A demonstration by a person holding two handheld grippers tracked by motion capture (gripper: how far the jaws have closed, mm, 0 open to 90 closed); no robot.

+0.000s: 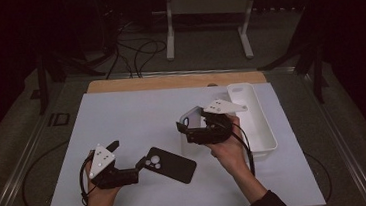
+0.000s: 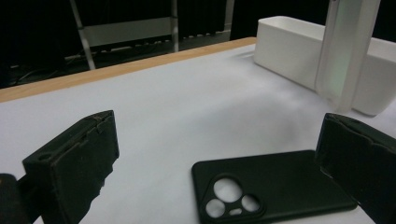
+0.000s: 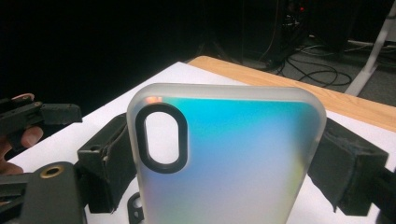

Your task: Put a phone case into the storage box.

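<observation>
A black phone case (image 1: 171, 164) lies flat on the white table mat (image 1: 131, 112), camera cutouts up; it also shows in the left gripper view (image 2: 275, 184). My left gripper (image 1: 128, 154) (image 2: 219, 144) stands open, its right jaw close to the case's end and its left jaw well clear. My right gripper (image 1: 186, 131) (image 3: 226, 163) is shut on a translucent, iridescent phone case (image 1: 190, 118) (image 3: 233, 154), held upright by its side edges above the mat. That case (image 2: 345, 46) rises at the right of the left gripper view.
A long white tray (image 1: 260, 121) (image 2: 289, 51) sits at the mat's right side, just beyond my right hand. The wooden table edge (image 1: 174, 81) runs along the back. Cables and a white stand leg (image 1: 169, 34) lie on the floor behind.
</observation>
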